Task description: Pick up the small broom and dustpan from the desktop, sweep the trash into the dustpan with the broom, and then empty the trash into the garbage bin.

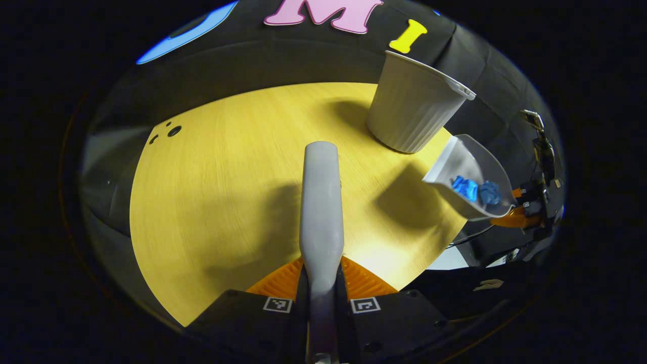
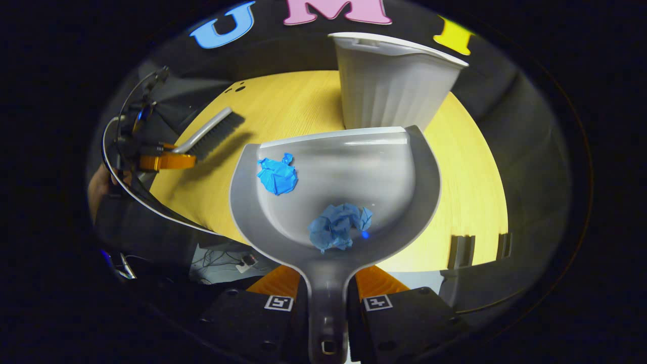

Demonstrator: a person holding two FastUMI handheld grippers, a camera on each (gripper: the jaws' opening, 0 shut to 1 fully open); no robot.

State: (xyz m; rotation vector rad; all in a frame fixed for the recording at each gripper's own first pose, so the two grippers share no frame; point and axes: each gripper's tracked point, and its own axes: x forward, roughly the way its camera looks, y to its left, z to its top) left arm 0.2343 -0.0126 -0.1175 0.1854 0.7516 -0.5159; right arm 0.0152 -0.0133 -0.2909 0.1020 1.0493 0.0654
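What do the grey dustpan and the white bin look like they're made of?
The grey dustpan looks like smooth moulded plastic with a soft sheen and light streaks on its curved wall. The white ribbed garbage bin also seems plastic, matte, with moulded vertical ribs.

Right gripper view: dustpan (image 2: 349, 187) at frame centre, raised above the table (image 2: 475, 187), handle running down between the gripper's (image 2: 327, 290) fingers. Inside, two paper wads: one (image 2: 277, 175) at upper left, one (image 2: 337, 226) lower centre. Bin (image 2: 391, 83) standing on the table directly behind, top centre. Broom (image 2: 210, 134) at middle left, over the table edge, held in the other gripper (image 2: 164, 161).
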